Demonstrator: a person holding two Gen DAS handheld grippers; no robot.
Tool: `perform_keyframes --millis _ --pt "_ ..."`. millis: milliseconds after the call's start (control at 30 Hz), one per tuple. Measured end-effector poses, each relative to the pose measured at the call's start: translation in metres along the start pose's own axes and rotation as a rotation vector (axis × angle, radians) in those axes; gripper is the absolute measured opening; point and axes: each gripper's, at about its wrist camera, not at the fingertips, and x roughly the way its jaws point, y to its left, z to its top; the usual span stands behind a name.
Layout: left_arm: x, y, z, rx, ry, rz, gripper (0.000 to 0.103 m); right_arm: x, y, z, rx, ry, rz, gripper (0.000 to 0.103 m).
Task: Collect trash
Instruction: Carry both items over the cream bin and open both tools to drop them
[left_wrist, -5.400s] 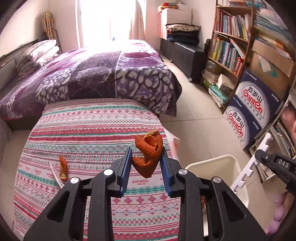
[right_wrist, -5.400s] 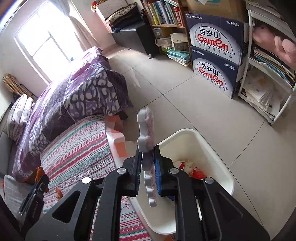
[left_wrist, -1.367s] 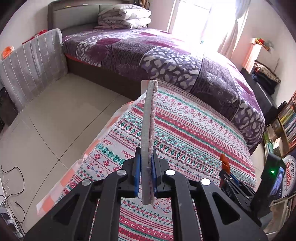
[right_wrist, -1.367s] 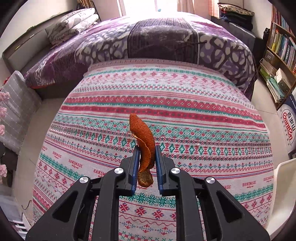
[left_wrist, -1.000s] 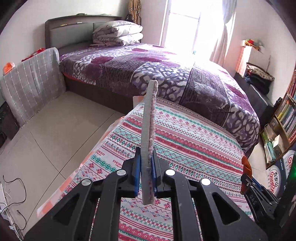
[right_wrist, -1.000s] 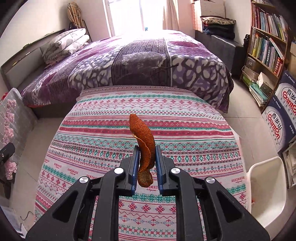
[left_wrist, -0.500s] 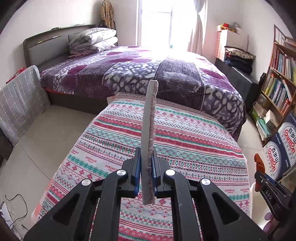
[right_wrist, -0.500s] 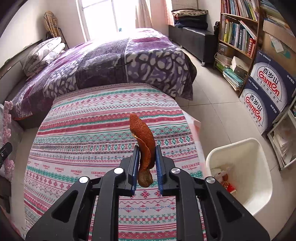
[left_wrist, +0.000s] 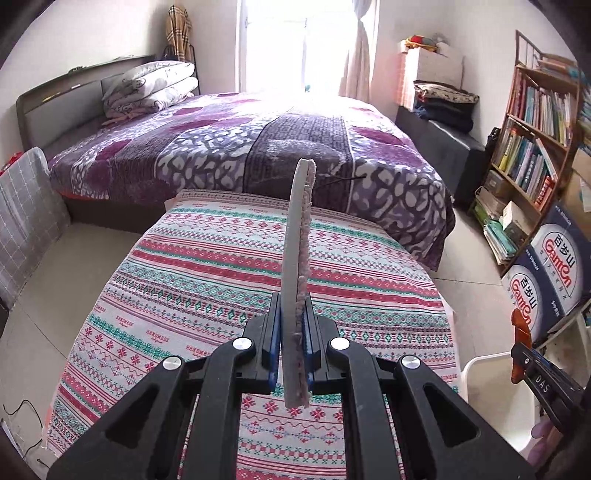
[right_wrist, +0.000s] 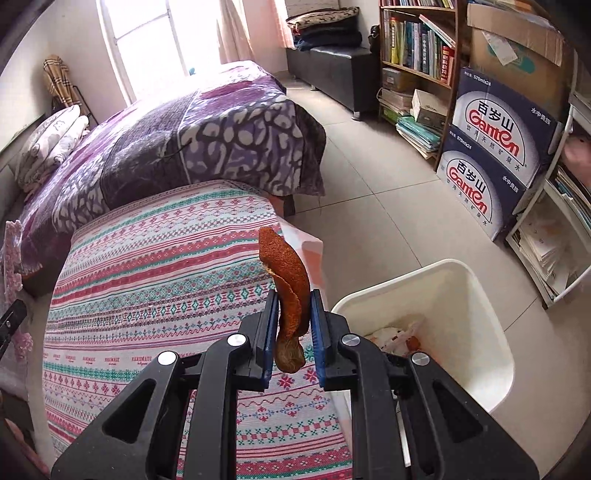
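Observation:
My left gripper (left_wrist: 291, 347) is shut on a thin flat foam strip (left_wrist: 297, 258) with a fuzzy pink edge, held upright above the striped tablecloth (left_wrist: 207, 280). My right gripper (right_wrist: 293, 328) is shut on a curled piece of orange peel (right_wrist: 290, 284), held above the table's right side, just left of the white trash bin (right_wrist: 476, 295). The bin holds some wrappers and scraps (right_wrist: 399, 338). In the left wrist view the right gripper with the peel (left_wrist: 520, 332) shows at the far right over the bin (left_wrist: 491, 373).
A purple patterned bed (left_wrist: 258, 147) stands behind the table. Bookshelves (right_wrist: 417, 44) and stacked water cartons (right_wrist: 491, 147) line the right wall. Tiled floor (right_wrist: 369, 166) lies between the bed and the shelves. A grey checked chair (left_wrist: 22, 206) is at the left.
Both grippers have swung to the right, keeping their loads. The right gripper with the peel has come closer to the bin, which now sits larger at its right.

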Motion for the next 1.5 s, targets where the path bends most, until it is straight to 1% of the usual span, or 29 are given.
perform_keyframes --millis 400,667,700,733,767,800,900,1133,1233,1367,1400,1467,1500 --pt "-0.001 -0.076 -0.002 0.084 -0.002 -0.086 0.01 0.001 -0.067 0.009 0.099 0.024 -0.073 0.017" --pt "-0.003 -0.141 -0.015 0.178 0.013 -0.174 0.01 -0.002 -0.113 0.011 0.162 0.032 -0.123 0.018" --pt "-0.003 -0.149 -0.018 0.192 0.016 -0.187 0.01 -0.003 -0.118 0.011 0.171 0.029 -0.129 0.019" --pt "-0.004 -0.158 -0.021 0.208 0.019 -0.198 0.01 -0.005 -0.123 0.011 0.18 0.024 -0.138 0.023" --pt "-0.004 -0.167 -0.024 0.224 0.023 -0.209 0.01 -0.006 -0.128 0.011 0.188 0.02 -0.146 0.032" --pt "-0.004 -0.175 -0.027 0.238 0.025 -0.217 0.01 -0.008 -0.134 0.011 0.197 0.014 -0.152 0.037" --pt "-0.004 -0.197 -0.036 0.273 0.038 -0.246 0.01 -0.013 -0.151 0.011 0.233 0.002 -0.169 0.045" --pt "-0.008 -0.239 -0.054 0.338 0.052 -0.3 0.011 -0.023 -0.189 0.008 0.306 -0.018 -0.21 0.051" --pt "-0.009 -0.254 -0.059 0.356 0.062 -0.323 0.011 -0.028 -0.204 0.006 0.329 -0.03 -0.231 0.056" --pt "-0.011 -0.273 -0.065 0.379 0.084 -0.374 0.011 -0.036 -0.22 0.001 0.339 -0.05 -0.272 0.063" --pt "-0.013 -0.277 -0.067 0.384 0.085 -0.382 0.011 -0.038 -0.223 -0.001 0.341 -0.055 -0.281 0.066" --pt "-0.014 -0.285 -0.069 0.391 0.092 -0.398 0.014 -0.042 -0.229 -0.004 0.353 -0.067 -0.3 0.069" --pt "-0.015 -0.287 -0.069 0.391 0.096 -0.405 0.024 -0.045 -0.232 -0.005 0.358 -0.074 -0.313 0.07"
